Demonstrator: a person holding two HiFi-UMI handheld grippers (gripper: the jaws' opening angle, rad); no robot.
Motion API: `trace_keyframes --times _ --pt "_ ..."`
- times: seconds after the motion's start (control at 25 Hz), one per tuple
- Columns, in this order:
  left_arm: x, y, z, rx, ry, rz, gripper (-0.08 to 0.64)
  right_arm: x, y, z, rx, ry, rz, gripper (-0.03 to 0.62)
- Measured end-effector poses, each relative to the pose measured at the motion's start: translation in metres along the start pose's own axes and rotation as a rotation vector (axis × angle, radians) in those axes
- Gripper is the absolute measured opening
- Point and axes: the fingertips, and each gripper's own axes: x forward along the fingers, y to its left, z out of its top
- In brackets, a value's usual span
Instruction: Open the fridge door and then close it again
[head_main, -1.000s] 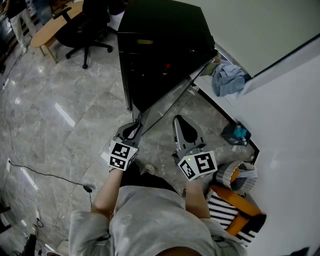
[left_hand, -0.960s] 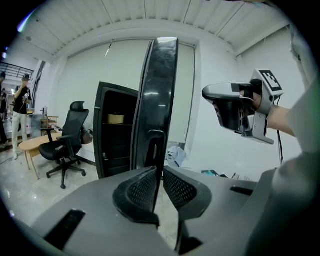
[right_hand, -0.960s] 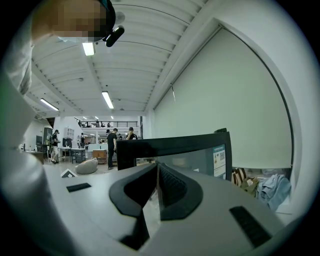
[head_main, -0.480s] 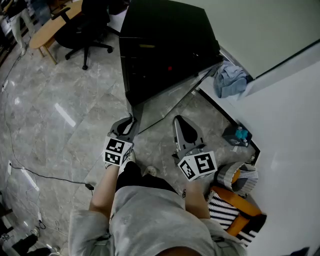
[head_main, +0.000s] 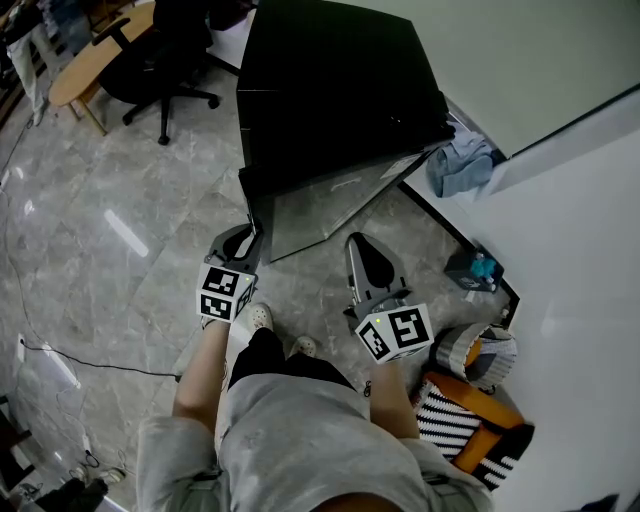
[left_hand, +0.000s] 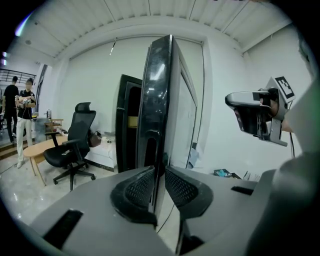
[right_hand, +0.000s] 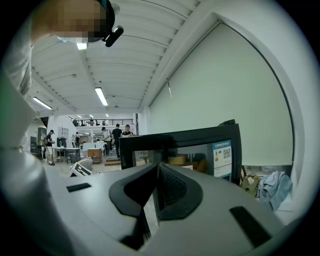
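Observation:
The black fridge (head_main: 330, 80) stands ahead of me with its door (head_main: 330, 200) swung partly open. My left gripper (head_main: 240, 238) is at the door's free edge. In the left gripper view that glossy black edge (left_hand: 157, 100) runs up between the jaws of the left gripper (left_hand: 161, 172). The jaws are opening, and a thin gap shows on either side of the edge. My right gripper (head_main: 362, 245) hovers over the floor in front of the open door, its jaws together with nothing in them. In its own view the right gripper (right_hand: 156, 167) faces the fridge (right_hand: 200, 145).
A black office chair (head_main: 165, 55) and a wooden table (head_main: 95, 55) stand at the far left. A blue cloth (head_main: 455, 160) lies by the wall, right of the fridge. A striped bag (head_main: 470, 420) sits at my right. A cable (head_main: 90, 350) crosses the floor at left.
My left gripper has moved left with the door's edge, and the door has swung wider open. The right gripper has hardly shifted.

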Motion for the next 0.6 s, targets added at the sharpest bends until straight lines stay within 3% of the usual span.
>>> trace_keyframes --times 0.6 --pt "0.035 0.053 0.02 0.029 0.007 -0.023 0.069 0.038 -0.009 -0.004 0.005 0.018 -0.061 0.026"
